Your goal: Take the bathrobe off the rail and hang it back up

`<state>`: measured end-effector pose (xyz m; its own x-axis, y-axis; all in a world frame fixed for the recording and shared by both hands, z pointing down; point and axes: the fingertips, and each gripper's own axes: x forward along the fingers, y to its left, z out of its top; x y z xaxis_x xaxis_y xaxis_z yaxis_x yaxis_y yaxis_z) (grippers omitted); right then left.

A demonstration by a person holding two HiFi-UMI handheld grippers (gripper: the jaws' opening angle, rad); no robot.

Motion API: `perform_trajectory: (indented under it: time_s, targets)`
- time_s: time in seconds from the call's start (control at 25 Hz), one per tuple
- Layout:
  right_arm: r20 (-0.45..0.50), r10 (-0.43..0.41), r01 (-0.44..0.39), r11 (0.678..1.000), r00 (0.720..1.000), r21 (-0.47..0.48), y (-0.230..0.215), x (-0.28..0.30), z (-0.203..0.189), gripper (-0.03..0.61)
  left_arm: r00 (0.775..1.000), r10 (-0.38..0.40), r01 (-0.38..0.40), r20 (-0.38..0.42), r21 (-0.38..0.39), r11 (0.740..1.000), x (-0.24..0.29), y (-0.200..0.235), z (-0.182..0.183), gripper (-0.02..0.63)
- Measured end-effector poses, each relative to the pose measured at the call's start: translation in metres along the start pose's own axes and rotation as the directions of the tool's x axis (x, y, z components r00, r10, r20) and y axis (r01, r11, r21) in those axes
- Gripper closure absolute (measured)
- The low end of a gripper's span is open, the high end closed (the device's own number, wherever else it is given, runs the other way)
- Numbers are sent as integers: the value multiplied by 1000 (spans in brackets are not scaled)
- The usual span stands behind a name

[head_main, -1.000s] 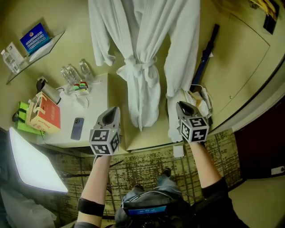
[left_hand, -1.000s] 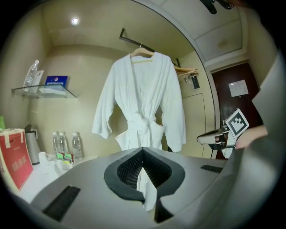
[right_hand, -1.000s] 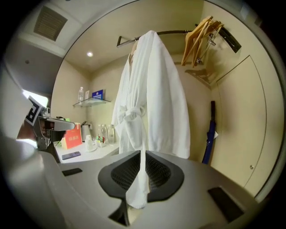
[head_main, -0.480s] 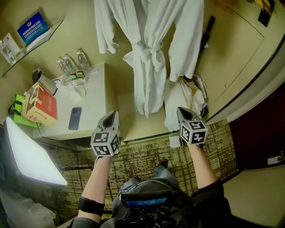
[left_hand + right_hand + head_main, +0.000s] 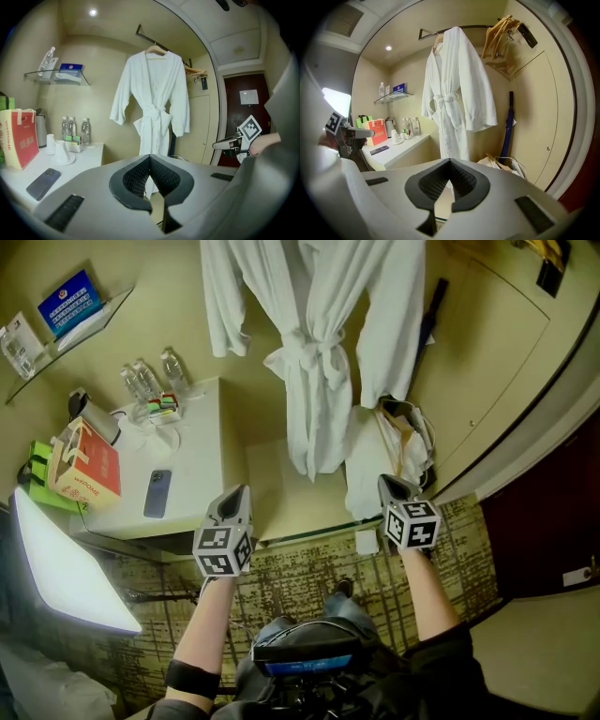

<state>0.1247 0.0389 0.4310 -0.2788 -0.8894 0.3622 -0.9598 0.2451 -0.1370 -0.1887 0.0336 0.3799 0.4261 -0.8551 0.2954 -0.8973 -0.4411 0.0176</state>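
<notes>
A white bathrobe [image 5: 309,352] with a knotted belt hangs full length on a wooden hanger [image 5: 157,47] from the dark rail [image 5: 473,27] of an open closet. Both grippers are held low in front of it, well short of the cloth. My left gripper [image 5: 234,498] is shut with nothing between its jaws, and points at the robe's lower part [image 5: 152,108]. To its right, at about the same height, my right gripper [image 5: 389,486] is also shut and empty, with the robe [image 5: 454,93] straight ahead of it.
A white counter [image 5: 202,474] at the left carries water bottles [image 5: 150,381], a phone [image 5: 157,493] and a red bag [image 5: 89,474]. White bags [image 5: 398,442] lie on the closet floor under the robe, and a dark umbrella [image 5: 508,122] leans in the corner. Spare wooden hangers [image 5: 499,30] hang on the rail.
Both grippers have dropped and drawn back from the robe toward the person. The robe hangs as before.
</notes>
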Motion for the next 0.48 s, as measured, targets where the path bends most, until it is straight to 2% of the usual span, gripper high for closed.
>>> perform_trajectory:
  time_s: [0.48]
  targets:
    - [-18,14,-13,1000,1000,15,-40,-12,-3,563,999,25,-26,-27,-8,1000,8,-30,0,614]
